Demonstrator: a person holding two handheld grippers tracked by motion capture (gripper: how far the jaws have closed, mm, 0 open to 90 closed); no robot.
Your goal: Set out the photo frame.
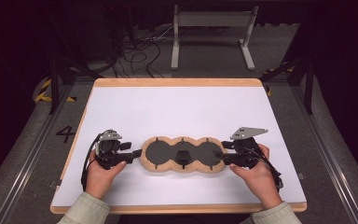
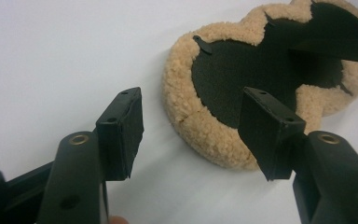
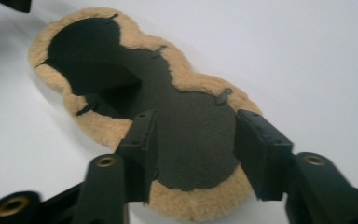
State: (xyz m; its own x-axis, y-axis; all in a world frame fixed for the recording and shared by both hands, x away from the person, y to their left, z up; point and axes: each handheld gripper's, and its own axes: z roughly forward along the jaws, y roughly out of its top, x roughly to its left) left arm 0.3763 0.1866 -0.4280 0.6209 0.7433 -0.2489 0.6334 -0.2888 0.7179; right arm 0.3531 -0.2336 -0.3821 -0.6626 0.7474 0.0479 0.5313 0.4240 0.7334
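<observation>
A three-lobed pad (image 1: 161, 153) with a black face and a tan fleece rim lies flat on the white table (image 1: 177, 107), slightly near of centre. My left gripper (image 1: 137, 153) lies at the pad's left end, jaws open. In the left gripper view the left gripper (image 2: 193, 100) has one jaw over the bare table and the other over the fleece edge of the pad (image 2: 223, 74), neither pressing on it. My right gripper (image 1: 221, 152) is at the pad's right end. In the right gripper view it (image 3: 196, 123) stands open above the nearest lobe of the pad (image 3: 186, 107), with nothing gripped.
The table top has a wooden edge (image 1: 177, 82). A small black flap (image 1: 182, 157) sticks up from the pad's middle lobe. On the floor beyond the table stand a grey metal frame (image 1: 212, 32) and loose cables (image 1: 135, 56). White surface lies open behind the pad.
</observation>
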